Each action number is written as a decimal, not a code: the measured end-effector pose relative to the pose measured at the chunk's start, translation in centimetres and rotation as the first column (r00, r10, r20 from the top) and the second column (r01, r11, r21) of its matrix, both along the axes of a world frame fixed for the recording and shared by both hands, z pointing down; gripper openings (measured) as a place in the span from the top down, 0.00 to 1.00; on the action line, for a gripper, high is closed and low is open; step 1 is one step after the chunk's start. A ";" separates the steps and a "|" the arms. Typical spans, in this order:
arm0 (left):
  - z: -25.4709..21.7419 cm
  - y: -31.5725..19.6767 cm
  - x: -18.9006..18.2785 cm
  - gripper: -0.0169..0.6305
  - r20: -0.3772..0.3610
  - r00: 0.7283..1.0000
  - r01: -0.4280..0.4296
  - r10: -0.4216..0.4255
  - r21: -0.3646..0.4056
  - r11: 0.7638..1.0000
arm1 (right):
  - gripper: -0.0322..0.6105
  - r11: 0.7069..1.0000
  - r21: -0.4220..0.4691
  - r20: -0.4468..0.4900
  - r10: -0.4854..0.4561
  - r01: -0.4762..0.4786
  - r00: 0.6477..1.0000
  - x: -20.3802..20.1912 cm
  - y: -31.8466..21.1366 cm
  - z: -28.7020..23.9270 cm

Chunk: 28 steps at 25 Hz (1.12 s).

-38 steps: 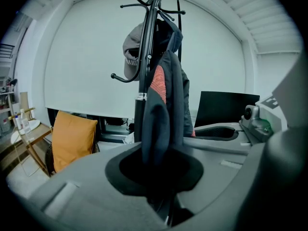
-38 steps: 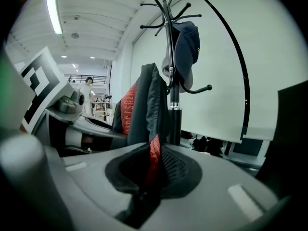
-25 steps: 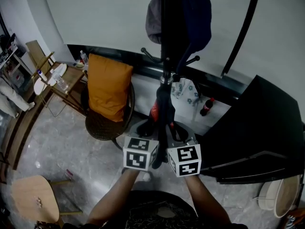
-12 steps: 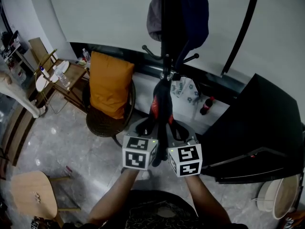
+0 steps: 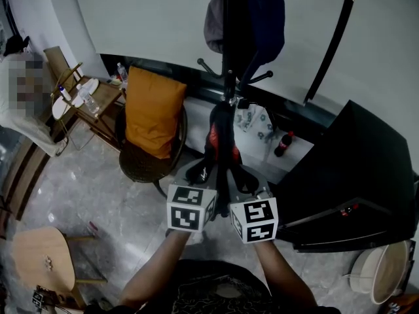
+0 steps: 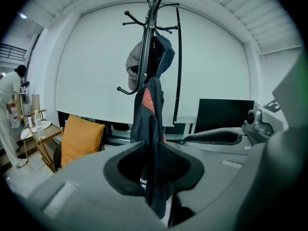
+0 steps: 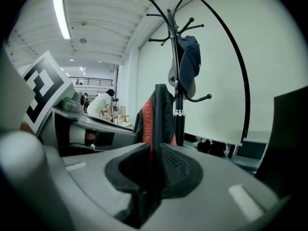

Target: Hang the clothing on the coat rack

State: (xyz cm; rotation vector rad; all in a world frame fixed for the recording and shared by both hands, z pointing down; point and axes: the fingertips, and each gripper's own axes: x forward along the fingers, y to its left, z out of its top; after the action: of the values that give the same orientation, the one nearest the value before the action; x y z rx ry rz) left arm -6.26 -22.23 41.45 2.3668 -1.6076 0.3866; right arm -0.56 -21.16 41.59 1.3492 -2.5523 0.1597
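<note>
We clamp the jacket (image 5: 221, 142) in both left gripper (image 6: 153, 165) and right gripper (image 7: 152, 170), side by side. It rises just ahead of them against the coat rack (image 5: 227, 38), likely for steering onto a hook (image 5: 262, 80).

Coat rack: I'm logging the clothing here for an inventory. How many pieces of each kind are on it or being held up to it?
Hats: 2, grey hat and navy hat
Jackets: 1, black-and-red jacket
Total: 3
</note>
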 end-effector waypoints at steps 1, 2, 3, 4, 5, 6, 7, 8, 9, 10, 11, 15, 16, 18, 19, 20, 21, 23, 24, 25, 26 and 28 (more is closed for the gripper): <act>-0.1 0.3 0.0 0.88 0.000 1.000 0.004 -0.004 0.005 1.000 | 0.86 1.000 0.001 0.002 -0.005 0.005 1.000 0.0 0.2 0.0; -0.3 0.6 0.1 0.88 -0.001 1.000 0.005 -0.005 0.010 1.000 | 0.86 1.000 0.002 0.004 -0.009 0.009 1.000 0.1 0.5 -0.1; -0.4 0.9 0.2 0.88 -0.004 1.000 0.005 -0.005 0.013 1.000 | 0.86 1.000 0.003 0.006 -0.012 0.012 1.000 0.1 0.7 -0.2; -0.4 1.2 0.3 0.88 -0.006 1.000 0.004 -0.004 0.015 1.000 | 0.86 1.000 0.004 0.007 -0.015 0.015 1.000 0.2 0.9 -0.2; -0.4 1.5 0.5 0.88 -0.009 1.000 0.006 -0.006 0.017 1.000 | 0.86 1.000 0.005 0.008 -0.018 0.018 1.000 0.2 1.2 -0.2; -0.4 1.8 0.6 0.88 -0.011 1.000 0.008 -0.008 0.016 1.000 | 0.86 1.000 0.005 0.009 -0.023 0.023 1.000 0.3 1.4 -0.2; -0.4 2.1 0.7 0.88 -0.014 1.000 0.011 -0.011 0.014 1.000 | 0.86 1.000 0.005 0.009 -0.027 0.027 1.000 0.3 1.7 -0.2; -0.3 2.4 0.8 0.88 -0.017 1.000 0.014 -0.014 0.011 1.000 | 0.86 0.999 0.003 0.011 -0.032 0.032 0.999 0.4 2.0 -0.2; -0.3 2.7 0.9 0.88 -0.018 1.000 0.016 -0.016 0.011 1.000 | 0.86 0.999 0.001 0.013 -0.036 0.036 0.999 0.4 2.3 -0.3; -0.3 3.0 0.9 0.88 -0.015 1.000 0.018 -0.018 0.012 1.000 | 0.86 0.999 0.001 0.016 -0.040 0.040 0.999 0.4 2.6 -0.4; -0.5 3.3 0.9 0.88 -0.010 1.000 0.021 -0.021 0.016 1.000 | 0.86 0.999 0.003 0.019 -0.043 0.043 0.999 0.3 2.8 -0.5; -0.8 4.6 1.2 0.88 -0.007 1.000 0.021 -0.021 0.028 0.999 | 0.89 0.998 0.022 0.033 -0.060 0.060 0.998 0.2 4.1 -1.4; -1.0 4.9 1.3 0.88 -0.005 1.000 0.022 -0.022 0.030 0.999 | 0.89 0.997 0.025 0.040 -0.067 0.066 0.997 0.2 4.5 -1.6; -1.2 5.6 1.6 0.88 -0.001 1.000 0.022 -0.022 0.035 0.999 | 0.89 0.997 0.030 0.051 -0.076 0.074 0.996 0.2 5.1 -2.0; -1.3 5.9 1.8 0.88 0.001 1.000 0.021 -0.021 0.037 0.999 | 0.89 0.997 0.032 0.057 -0.077 0.076 0.995 0.3 5.4 -2.1; -1.4 6.2 1.9 0.88 0.003 1.000 0.021 -0.021 0.038 0.999 | 0.90 0.997 0.035 0.062 -0.078 0.076 0.995 0.3 5.7 -2.3; -1.5 6.5 2.0 0.88 0.005 1.000 0.021 -0.021 0.039 0.999 | 0.90 0.996 0.039 0.068 -0.078 0.075 0.995 0.5 6.0 -2.4; -1.5 7.1 2.3 0.88 0.005 1.000 0.020 -0.020 0.041 0.999 | 0.90 0.996 0.042 0.078 -0.078 0.075 0.994 0.8 6.4 -2.7; -1.5 7.4 2.4 0.88 0.006 1.000 0.018 -0.018 0.041 0.999 | 0.90 0.996 0.042 0.083 -0.078 0.075 0.993 1.0 6.6 -2.9; -1.5 7.7 2.5 0.88 0.007 1.000 0.016 -0.016 0.040 0.999 | 0.90 0.996 0.041 0.087 -0.078 0.075 0.993 1.2 6.8 -3.0; -1.5 8.0 2.7 0.88 0.007 1.000 0.013 -0.014 0.039 0.999 | 0.90 0.996 0.040 0.089 -0.078 0.075 0.993 1.3 7.0 -3.1; -1.5 8.4 3.1 0.88 0.007 1.000 0.012 -0.012 0.036 0.999 | 0.90 0.996 0.041 0.092 -0.079 0.075 0.993 1.7 7.3 -3.2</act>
State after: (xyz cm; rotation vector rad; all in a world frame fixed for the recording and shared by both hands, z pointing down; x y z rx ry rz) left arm -3.15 -13.80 40.00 2.3829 -1.6445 0.3670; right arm 1.15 -13.83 38.39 1.2828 -2.6932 0.1658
